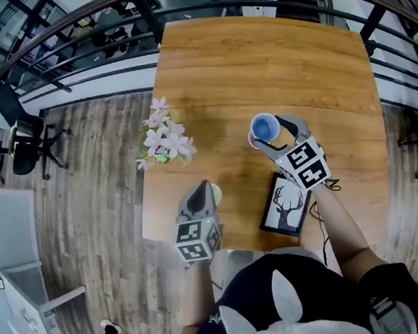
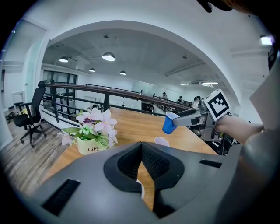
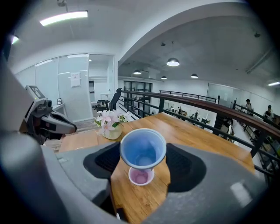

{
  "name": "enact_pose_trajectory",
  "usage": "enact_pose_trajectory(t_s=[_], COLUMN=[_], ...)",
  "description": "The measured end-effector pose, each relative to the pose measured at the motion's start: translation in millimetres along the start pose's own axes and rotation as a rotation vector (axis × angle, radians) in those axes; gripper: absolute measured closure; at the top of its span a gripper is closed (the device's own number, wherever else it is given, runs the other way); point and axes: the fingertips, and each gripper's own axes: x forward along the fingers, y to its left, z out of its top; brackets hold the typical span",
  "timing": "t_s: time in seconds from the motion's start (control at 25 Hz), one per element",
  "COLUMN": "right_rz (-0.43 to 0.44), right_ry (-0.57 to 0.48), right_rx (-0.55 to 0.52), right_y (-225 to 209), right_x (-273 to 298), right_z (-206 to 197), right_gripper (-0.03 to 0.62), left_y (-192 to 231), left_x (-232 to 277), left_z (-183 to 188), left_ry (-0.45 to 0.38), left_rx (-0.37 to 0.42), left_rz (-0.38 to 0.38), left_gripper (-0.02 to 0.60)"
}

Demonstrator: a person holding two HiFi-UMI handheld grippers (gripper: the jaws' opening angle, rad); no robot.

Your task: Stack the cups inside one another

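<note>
The right gripper (image 3: 144,158) pinches a blue cup (image 3: 142,146) in its jaws, just above a pink cup (image 3: 141,176) on the surface (image 3: 140,202). The left gripper (image 2: 141,148) has its jaws pressed together.

Open-plan office mezzanine, black railing (image 2: 87,86), swivel chair (image 2: 30,116), glass-walled room (image 3: 74,87), round ceiling lights (image 2: 108,56).

Left gripper (image 2: 141,148) jaws meeting (white rim (image 2: 141,189) peeking below), right gripper (image 2: 176,119) holding blue cup (image 2: 168,125), pink cup (image 2: 161,141) on table (image 2: 131,127)

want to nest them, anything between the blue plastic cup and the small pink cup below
Nothing: left gripper view shows bare air between the blue plastic cup and the small pink cup.
</note>
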Motion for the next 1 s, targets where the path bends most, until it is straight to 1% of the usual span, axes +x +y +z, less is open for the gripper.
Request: enact_pose_trajectory(t_s=[0.16,0.28,0.44,0.72,1.0], right_rz=[0.01,0.017,0.022,0.027,0.018], right_ry=[0.009,0.002,0.02,0.056,0.085], right_rx=[0.025,0.042,0.054,0.078,0.088], right_y=[-0.1,0.9,2.1,-0.4,1.7], right_x=[7.8,13.9,23.1,37.8,52.6], right_z=[-9.8,-14.9,-24.4,-41.1,-61.8], right_gripper=[0.269,0.269,0.267,0.267,0.267], left_y=[4.1,2.2,3.2,13.8,15.5], left_x=[1.6,2.9,3.8,4.1,5.3], left_z=[-3.1,-7.7,-14.5,-15.4,-20.6], left_ry=[0.007,0.032,0.058,0.063,0.075], left_rx=[-0.008,-0.017,-0.028,-0.037,-0.051], left_rz=[0.006,0.003,0.001,0.021,0.022], left_gripper=[0.565,0.565,0.565,0.565,0.565])
